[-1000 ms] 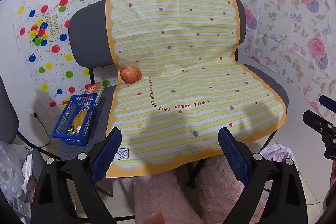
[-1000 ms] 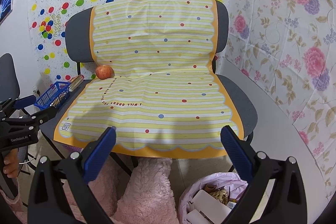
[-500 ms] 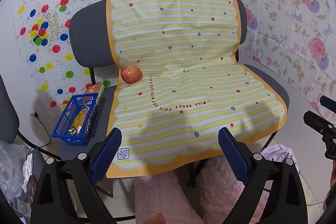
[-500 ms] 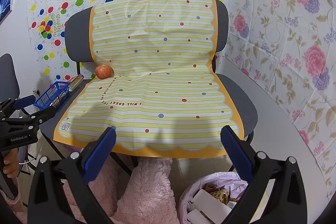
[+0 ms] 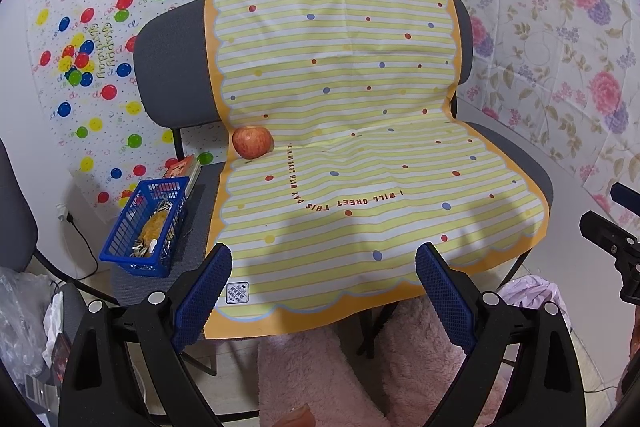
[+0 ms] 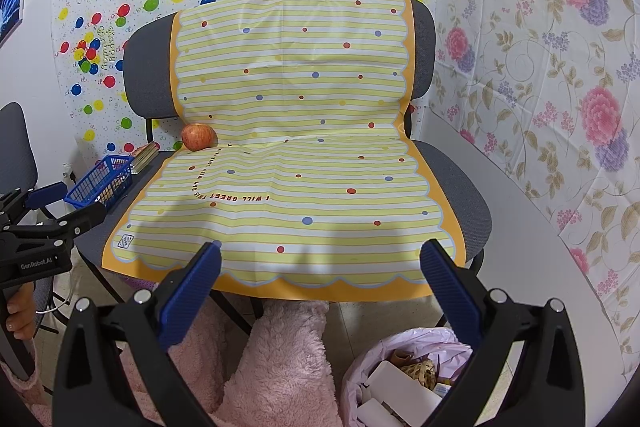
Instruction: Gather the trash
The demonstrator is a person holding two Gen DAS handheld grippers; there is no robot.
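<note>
Partly cut off: trash bag [image 6: 404,379], contents indistinct.

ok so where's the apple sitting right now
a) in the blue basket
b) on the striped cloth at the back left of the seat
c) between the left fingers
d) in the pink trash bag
b: the apple rests on the yellow striped cloth beside the backrest, away from the blue basket.
</note>
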